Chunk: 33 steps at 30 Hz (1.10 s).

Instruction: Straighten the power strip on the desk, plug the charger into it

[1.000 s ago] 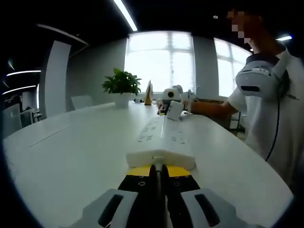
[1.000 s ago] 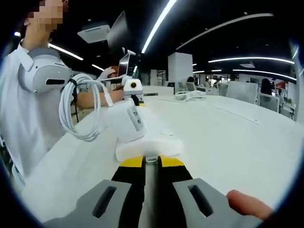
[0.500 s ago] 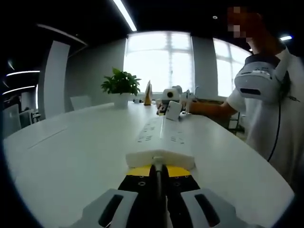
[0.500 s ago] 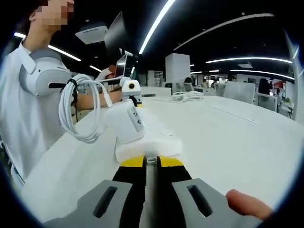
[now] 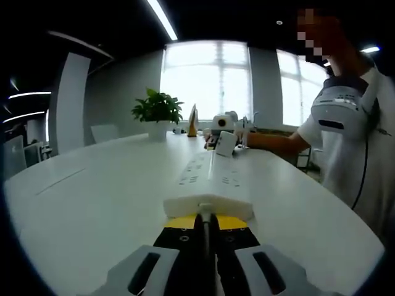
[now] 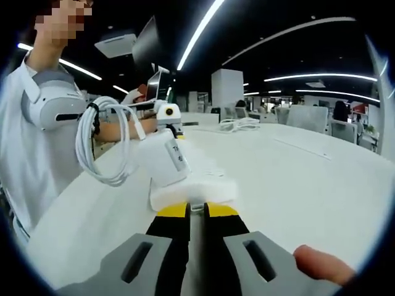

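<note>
A long white power strip (image 5: 210, 179) lies along the white desk (image 5: 92, 203). My left gripper (image 5: 205, 217) is shut on its near end in the left gripper view. At the far end stands the white charger (image 5: 226, 143), with the right gripper (image 5: 220, 123) behind it. In the right gripper view my right gripper (image 6: 196, 209) is shut on the other end of the power strip (image 6: 196, 184). The charger (image 6: 165, 160) sits upright on the strip just ahead of the jaws, and its coiled white cable (image 6: 99, 145) hangs to the left. The left gripper (image 6: 168, 113) shows at the far end.
A person in a white shirt (image 5: 361, 148) stands at the desk's edge. A potted plant (image 5: 158, 111) stands at the far end, and another white cable bundle (image 6: 241, 125) lies further along the desk. A fingertip (image 6: 321, 265) shows at the lower right.
The person's upper body has shifted a little. Both grippers, the strip and the charger keep their places.
</note>
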Available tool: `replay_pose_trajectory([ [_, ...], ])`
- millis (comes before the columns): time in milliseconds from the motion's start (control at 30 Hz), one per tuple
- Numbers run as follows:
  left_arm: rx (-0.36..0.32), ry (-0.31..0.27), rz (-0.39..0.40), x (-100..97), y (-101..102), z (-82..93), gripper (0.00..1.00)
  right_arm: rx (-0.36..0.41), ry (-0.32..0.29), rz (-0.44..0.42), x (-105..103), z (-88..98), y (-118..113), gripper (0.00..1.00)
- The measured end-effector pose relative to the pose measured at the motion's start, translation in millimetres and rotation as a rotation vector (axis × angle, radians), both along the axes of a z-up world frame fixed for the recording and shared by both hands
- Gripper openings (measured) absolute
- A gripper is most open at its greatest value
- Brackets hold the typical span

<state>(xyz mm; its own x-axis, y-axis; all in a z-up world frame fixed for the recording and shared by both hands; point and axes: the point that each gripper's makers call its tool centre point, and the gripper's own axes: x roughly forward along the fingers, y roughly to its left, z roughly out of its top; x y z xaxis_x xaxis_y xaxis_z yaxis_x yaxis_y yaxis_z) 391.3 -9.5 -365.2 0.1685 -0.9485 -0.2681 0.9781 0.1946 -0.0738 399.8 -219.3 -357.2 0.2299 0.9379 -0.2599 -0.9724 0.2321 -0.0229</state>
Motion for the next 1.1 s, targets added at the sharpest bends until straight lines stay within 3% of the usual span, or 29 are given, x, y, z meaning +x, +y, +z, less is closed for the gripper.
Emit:
replay_pose_trajectory([
  [267, 0.0, 0.0, 0.005, 3.3, 1, -0.3, 0.12, -0.001, -0.003, -0.016, 4, -0.1, 0, 0.08],
  [733, 0.0, 0.0, -0.001, 28.9, -9, -0.3, 0.12, 0.008, 0.005, -0.087, 29, 0.9, -11, 0.07],
  [800, 0.0, -0.001, -0.001, 29.5, -10, 0.0, 0.12, 0.016, -0.001, -0.079, 29, 1.7, -10, 0.01],
  [833, -0.001, -0.002, -0.001, 30.6, -11, 0.2, 0.11, -0.009, -0.025, -0.092, 32, 0.1, -12, 0.01],
  [867, -0.003, -0.002, -0.004, 31.4, -10, 0.5, 0.11, 0.015, 0.0, -0.092, 32, 1.8, -9, 0.01],
  [1100, -0.003, -0.002, -0.005, 35.7, -12, 0.9, 0.12, 0.012, -0.019, -0.12, 42, 1.3, -11, 0.01],
])
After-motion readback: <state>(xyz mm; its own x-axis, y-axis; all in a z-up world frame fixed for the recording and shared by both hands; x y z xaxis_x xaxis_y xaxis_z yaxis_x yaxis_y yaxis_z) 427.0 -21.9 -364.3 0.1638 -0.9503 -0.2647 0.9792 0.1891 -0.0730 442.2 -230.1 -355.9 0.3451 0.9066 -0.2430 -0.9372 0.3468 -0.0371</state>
